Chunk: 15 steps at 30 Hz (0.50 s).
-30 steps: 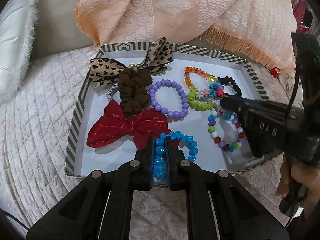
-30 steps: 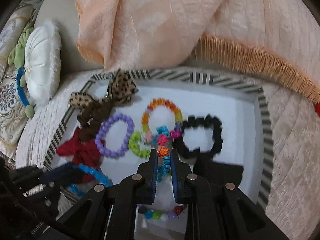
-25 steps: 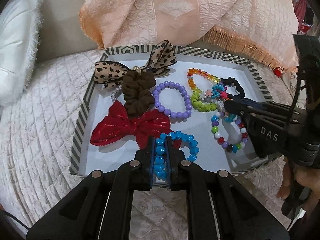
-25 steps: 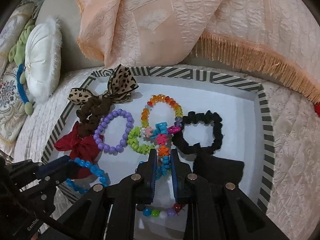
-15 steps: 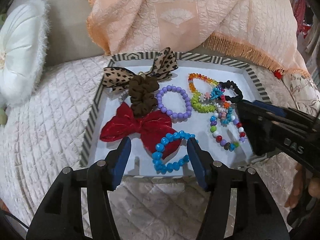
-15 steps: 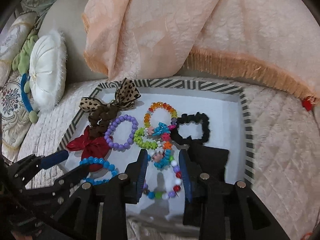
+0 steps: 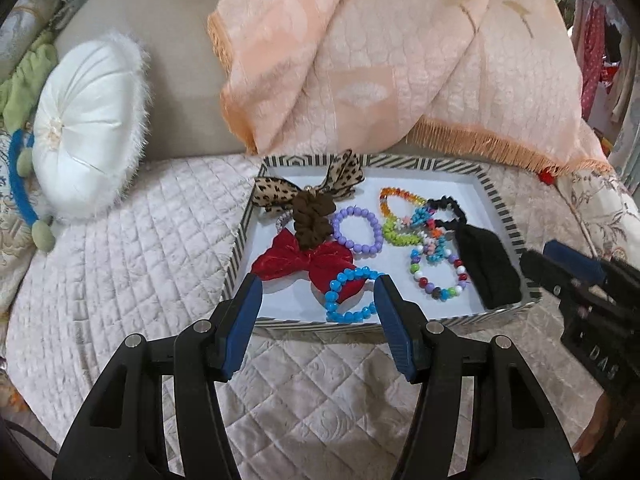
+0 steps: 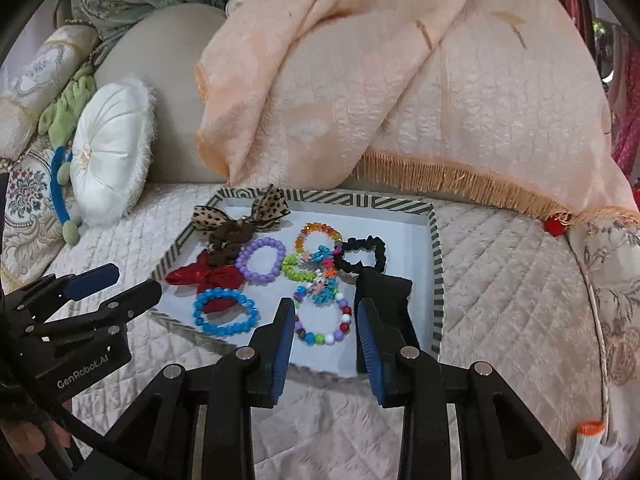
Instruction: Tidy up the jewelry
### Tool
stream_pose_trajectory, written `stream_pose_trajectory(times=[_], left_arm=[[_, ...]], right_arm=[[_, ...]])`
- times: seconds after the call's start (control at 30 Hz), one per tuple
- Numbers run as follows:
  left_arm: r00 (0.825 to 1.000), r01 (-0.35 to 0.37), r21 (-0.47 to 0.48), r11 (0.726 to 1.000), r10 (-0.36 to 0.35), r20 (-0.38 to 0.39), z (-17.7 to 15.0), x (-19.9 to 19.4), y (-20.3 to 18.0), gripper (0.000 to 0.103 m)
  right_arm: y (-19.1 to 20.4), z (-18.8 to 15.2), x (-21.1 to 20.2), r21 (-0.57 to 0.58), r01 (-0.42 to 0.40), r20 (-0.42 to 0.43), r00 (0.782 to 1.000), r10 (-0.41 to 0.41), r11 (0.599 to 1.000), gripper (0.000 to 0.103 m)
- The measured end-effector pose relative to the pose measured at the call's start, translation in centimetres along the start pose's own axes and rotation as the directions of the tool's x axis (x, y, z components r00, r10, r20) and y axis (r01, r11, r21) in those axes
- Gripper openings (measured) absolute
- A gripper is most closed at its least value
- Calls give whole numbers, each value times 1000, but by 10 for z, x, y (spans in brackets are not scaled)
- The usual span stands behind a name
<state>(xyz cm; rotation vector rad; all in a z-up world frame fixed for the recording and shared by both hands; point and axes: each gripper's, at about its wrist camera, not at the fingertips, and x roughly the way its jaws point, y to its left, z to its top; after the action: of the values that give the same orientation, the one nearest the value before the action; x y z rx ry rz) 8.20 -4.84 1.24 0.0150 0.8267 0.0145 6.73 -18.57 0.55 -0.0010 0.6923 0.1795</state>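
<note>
**Both bracelets dropped off in the tray**

Fingers on the left gripper are spread wide and empty, backed off above the quilt. It let go of the blue bracelet, now lying on the red bow inside the striped tray. Right gripper also opened, narrower, leaving the multicolor bracelet in there too. Looks about done.

left gripper jaws wide, empty | blue bead bracelet lying in striped tray
</note>
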Motion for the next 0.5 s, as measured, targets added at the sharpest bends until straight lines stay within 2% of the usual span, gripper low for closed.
stream_pose_trajectory(times=[0.1, 0.3, 0.5], left_arm=[[1000, -12, -3, 1000, 12, 25, -1, -12, 1, 58], [997, -42, -18, 999, 43, 69, -3, -34, -1, 58], [996, -44, -20, 999, 46, 82, -6, -43, -7, 58]], right_arm=[[5, -4, -11, 11, -13, 10, 1000, 13, 1000, 31], [8, -11, -30, 17, 9, 27, 1000, -9, 1000, 32], [5, -10, -40, 45, 30, 41, 999, -32, 999, 33]])
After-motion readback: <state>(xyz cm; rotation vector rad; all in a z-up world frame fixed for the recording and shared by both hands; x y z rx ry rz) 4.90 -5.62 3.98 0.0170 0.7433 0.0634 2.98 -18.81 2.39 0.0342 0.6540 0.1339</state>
